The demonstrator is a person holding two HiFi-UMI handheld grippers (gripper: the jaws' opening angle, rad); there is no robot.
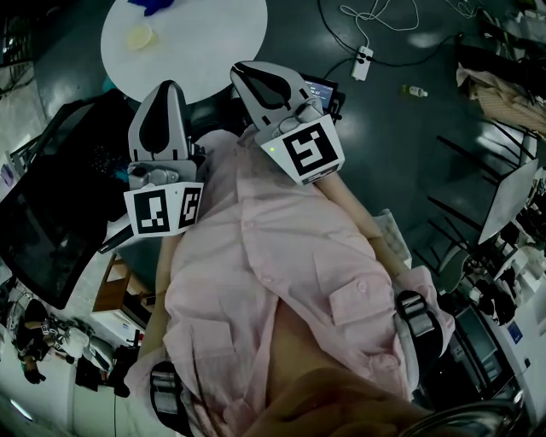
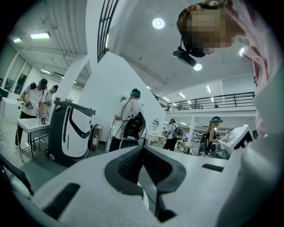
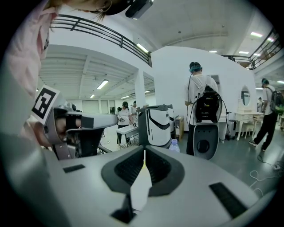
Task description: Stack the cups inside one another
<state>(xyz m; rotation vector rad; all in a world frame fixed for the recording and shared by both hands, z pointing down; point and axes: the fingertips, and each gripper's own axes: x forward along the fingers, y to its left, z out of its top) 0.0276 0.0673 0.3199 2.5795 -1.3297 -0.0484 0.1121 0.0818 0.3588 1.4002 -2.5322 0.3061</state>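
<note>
Your left gripper [image 1: 164, 102] is closed on nothing, raised against your pink shirt [image 1: 256, 256]. Beyond it, the round white table [image 1: 213, 43] bears one pale yellow cup [image 1: 139, 36], its contents too small to tell, and one blue item [image 1: 153, 7] near it. Your right gripper [image 1: 260, 84], jaws together, holds nothing.

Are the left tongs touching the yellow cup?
Apart. The head view shows bare white table between the left tongs and the yellow cup.
</note>
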